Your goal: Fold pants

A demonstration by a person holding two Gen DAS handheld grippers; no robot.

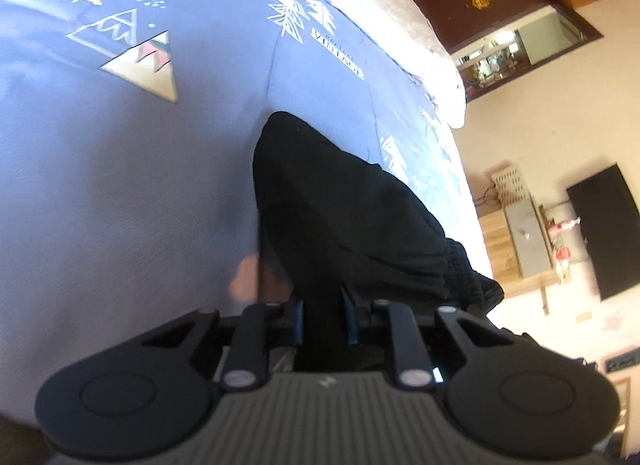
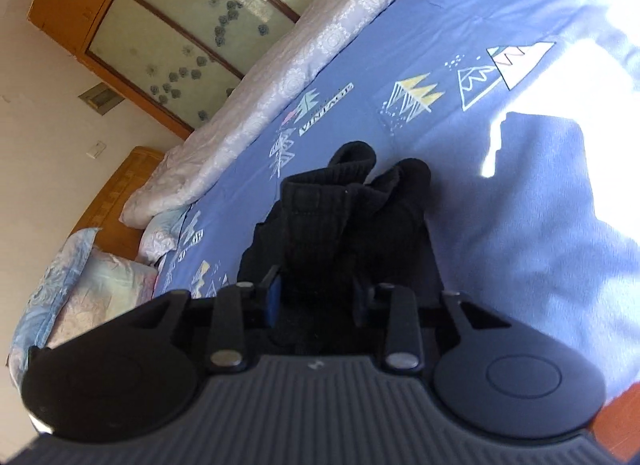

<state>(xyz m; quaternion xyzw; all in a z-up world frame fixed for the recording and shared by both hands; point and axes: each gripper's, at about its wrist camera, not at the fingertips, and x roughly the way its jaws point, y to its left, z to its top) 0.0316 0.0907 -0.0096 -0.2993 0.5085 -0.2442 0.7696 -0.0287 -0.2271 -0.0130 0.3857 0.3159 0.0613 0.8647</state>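
1. Nearest the lens in both wrist views is the gripper's own ribbed grey body with two round black discs at its sides.
2. The left gripper [image 1: 324, 317] tilts down toward the bed, its jaws drawn close together and clamped on a fold of the black pants [image 1: 344, 217].
3. The right gripper [image 2: 318, 301] also tilts down, rolled to one side; its jaws stand somewhat apart, pressed on a thick bunch of the pants' [image 2: 352, 221] ribbed fabric.
4. Count: one pair of pants, two grippers, one blue bedsheet [image 1: 120, 165] printed with mountain and tree motifs, one pale quilted cover [image 2: 260, 97] along its far edge, one patterned pillow [image 2: 72, 289].
5. The pants lie bunched on the sheet, running from each gripper's fingers away up the frame; in the right view two ribbed cuff ends point away from the camera.
6. In the left view, a blurred pinkish patch just left of the fingers cannot be identified.
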